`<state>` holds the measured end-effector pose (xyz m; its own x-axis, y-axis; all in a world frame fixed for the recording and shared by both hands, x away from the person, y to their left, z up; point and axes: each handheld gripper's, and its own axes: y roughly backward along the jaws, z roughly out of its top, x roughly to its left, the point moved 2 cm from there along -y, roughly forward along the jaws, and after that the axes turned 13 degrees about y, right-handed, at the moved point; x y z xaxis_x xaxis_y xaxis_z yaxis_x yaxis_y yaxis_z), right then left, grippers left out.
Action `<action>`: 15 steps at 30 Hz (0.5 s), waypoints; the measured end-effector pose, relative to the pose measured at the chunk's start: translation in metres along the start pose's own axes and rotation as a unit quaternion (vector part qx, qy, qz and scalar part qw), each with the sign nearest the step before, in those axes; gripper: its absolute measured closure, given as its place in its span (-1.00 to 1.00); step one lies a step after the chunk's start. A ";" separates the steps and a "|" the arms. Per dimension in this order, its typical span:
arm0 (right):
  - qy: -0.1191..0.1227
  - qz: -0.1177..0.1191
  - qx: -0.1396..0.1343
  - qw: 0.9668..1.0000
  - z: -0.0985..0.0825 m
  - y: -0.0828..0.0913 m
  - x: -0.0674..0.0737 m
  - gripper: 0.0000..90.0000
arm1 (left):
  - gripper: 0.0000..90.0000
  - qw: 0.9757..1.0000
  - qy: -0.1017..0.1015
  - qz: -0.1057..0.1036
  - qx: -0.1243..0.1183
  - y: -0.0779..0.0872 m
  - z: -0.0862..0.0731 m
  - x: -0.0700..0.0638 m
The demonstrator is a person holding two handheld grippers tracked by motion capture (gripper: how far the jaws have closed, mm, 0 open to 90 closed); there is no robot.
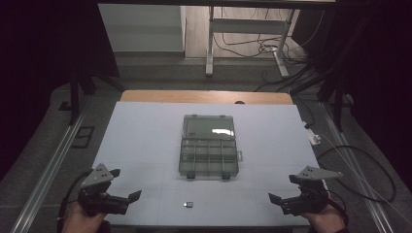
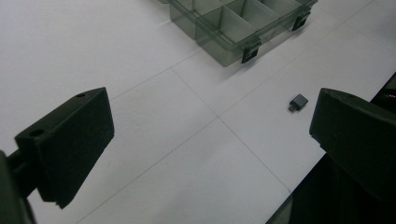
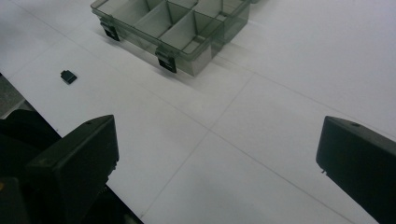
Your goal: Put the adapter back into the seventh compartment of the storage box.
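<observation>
**Lining up on the small dark piece before the pick**

We hold both grippers low at the near edge of the white table (image 1: 145, 145), and neither carries anything. The left gripper (image 1: 130, 199) has its fingers (image 2: 70, 144) spread wide, with bare table between them; the right gripper (image 1: 276, 200) is spread just as wide.

The small dark piece (image 1: 188, 204) lies flat on the table, ahead of our left fingers and off toward the right-hand one, near but not between them. From the right gripper it sits farther off, beyond the left-hand finger (image 3: 74, 163) and outside the gap. The open compartment box (image 1: 209, 156), lid folded back, stands beyond the piece, well past both sets of fingertips.

We judge the step in hand to be the reach for that piece, most likely with the left gripper. To do it well, we should swing the gap until the piece sits midway between the pads, come down nearly to the table, and close across its short sides. It is small and flat, so a high or skewed close could flick it away toward the table edge.
</observation>
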<state>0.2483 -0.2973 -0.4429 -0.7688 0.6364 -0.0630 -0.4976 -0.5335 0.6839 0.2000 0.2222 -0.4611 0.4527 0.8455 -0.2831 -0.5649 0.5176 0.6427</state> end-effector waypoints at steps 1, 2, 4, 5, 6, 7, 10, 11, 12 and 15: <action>0.003 0.002 -0.002 1.000 0.001 -0.001 0.000 -1.00 | -1.00 1.000 0.000 0.000 0.000 0.000 0.000 0.000; 0.005 0.003 -0.002 1.000 0.002 -0.002 0.000 -1.00 | -1.00 1.000 0.000 0.000 0.001 0.000 0.000 0.000; 0.008 0.007 -0.001 1.000 0.004 -0.004 0.001 -1.00 | -0.99 1.000 0.000 -0.001 0.002 -0.001 0.000 0.000; 0.011 0.009 -0.001 1.000 0.005 -0.005 0.002 -1.00 | -0.99 1.000 -0.002 0.000 0.003 -0.001 0.000 0.000; 0.015 0.011 0.000 1.000 0.006 -0.007 0.003 -1.00 | -0.99 1.000 -0.002 -0.001 0.003 -0.001 0.000 0.000; 0.018 0.015 0.000 1.000 0.008 -0.009 0.003 -1.00 | -0.99 1.000 -0.003 -0.002 0.004 -0.001 0.000 0.000; 0.025 0.023 0.001 0.999 0.011 -0.015 0.005 -1.00 | -0.99 1.000 -0.003 -0.003 0.004 -0.001 0.000 0.000; 0.026 0.026 0.000 0.999 0.012 -0.017 0.005 -1.00 | -0.99 1.000 -0.003 -0.003 0.004 -0.001 0.000 0.000; 0.026 0.031 -0.001 0.999 0.014 -0.019 0.006 -1.00 | -0.99 1.000 -0.003 -0.003 0.004 -0.001 0.000 0.000; 0.032 0.039 0.000 0.999 0.018 -0.025 0.009 -1.00 | -0.99 1.000 -0.003 -0.005 0.004 -0.001 0.000 0.000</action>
<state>0.2614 -0.2683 -0.4478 -0.8294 0.5559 -0.0560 -0.4354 -0.5803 0.6883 0.2006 0.2218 -0.4615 0.4626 0.8397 -0.2844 -0.5545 0.5243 0.6462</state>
